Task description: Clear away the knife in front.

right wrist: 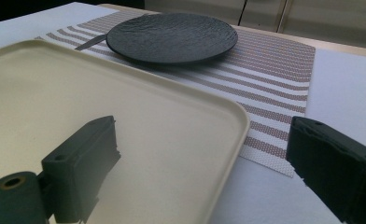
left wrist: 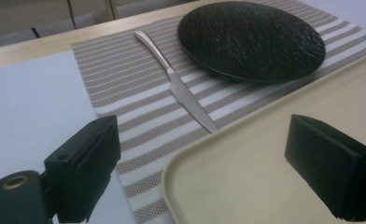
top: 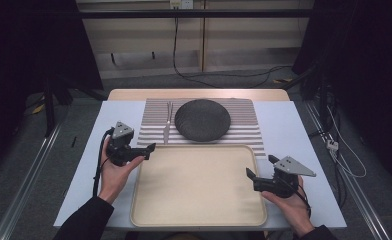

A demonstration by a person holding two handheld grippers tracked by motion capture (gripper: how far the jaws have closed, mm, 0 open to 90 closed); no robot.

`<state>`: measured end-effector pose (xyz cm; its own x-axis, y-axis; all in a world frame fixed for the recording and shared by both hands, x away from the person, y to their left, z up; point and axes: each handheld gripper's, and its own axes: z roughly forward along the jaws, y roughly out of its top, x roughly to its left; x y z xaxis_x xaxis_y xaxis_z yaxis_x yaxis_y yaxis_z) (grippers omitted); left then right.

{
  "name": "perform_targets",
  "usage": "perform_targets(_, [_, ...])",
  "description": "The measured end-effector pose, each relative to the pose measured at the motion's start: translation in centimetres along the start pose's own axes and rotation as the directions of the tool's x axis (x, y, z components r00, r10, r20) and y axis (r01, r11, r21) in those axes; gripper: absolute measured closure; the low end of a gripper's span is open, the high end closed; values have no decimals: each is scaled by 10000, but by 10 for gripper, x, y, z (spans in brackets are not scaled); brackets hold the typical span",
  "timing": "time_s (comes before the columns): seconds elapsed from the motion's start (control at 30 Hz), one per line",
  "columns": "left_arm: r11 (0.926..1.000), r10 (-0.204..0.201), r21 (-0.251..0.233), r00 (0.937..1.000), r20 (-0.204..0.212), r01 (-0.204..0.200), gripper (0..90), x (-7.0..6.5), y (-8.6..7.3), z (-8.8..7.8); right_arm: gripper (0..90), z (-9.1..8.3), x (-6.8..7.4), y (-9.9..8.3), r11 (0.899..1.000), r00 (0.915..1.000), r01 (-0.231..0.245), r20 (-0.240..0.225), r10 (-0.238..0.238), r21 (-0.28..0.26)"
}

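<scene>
Straddling tray [left wrist: 265, 186] corner, left gripper [left wrist: 209, 172]

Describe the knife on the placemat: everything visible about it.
The knife is a slim, one-piece table knife of shiny silver metal with a narrow curved handle and a pointed blade. It lies flat on the striped placemat, just left of the black plate and apart from it. Its handle points to the table's far edge, and its tip lies at the beige tray's rim. Neither tool touches it.

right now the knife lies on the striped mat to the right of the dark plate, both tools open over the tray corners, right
Not quite: the knife lies to the left of the dark plate, as the high view shows. It is on the striped mat, and both tools, left and right, are open at the tray corners.
</scene>
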<state>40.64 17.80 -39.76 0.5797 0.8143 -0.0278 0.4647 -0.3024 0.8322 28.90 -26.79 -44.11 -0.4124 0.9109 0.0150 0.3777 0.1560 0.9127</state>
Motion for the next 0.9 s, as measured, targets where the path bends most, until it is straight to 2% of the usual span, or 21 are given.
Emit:
perform_targets(0.1, [9999,-161,-6,9999,-51,161,101,3,6,6,88,0,0,0,10000,10000,0,5,0,10])
perform_targets(0.43, [10000,68,-11,9999,-85,-68,106,2,25,21,88,1,0,0,10000,10000,30,9,-30,20])
perform_targets(0.5, [9999,75,137,10000,-61,-75,104,3,31,29,88,2,0,0,10000,10000,39,-5,-39,27])
perform_targets(0.63, [9999,34,127,10000,-45,-33,105,4,35,39,88,2,-1,0,10000,10000,-13,-92,14,33])
perform_targets(0.77, [9994,134,329,9999,6,-135,110,5,37,49,88,3,-1,0,10000,9999,-19,-111,20,50])
perform_targets(0.9, [9992,32,402,10000,-59,-29,116,10,42,60,87,5,-1,0,10000,9998,-26,-200,27,96])
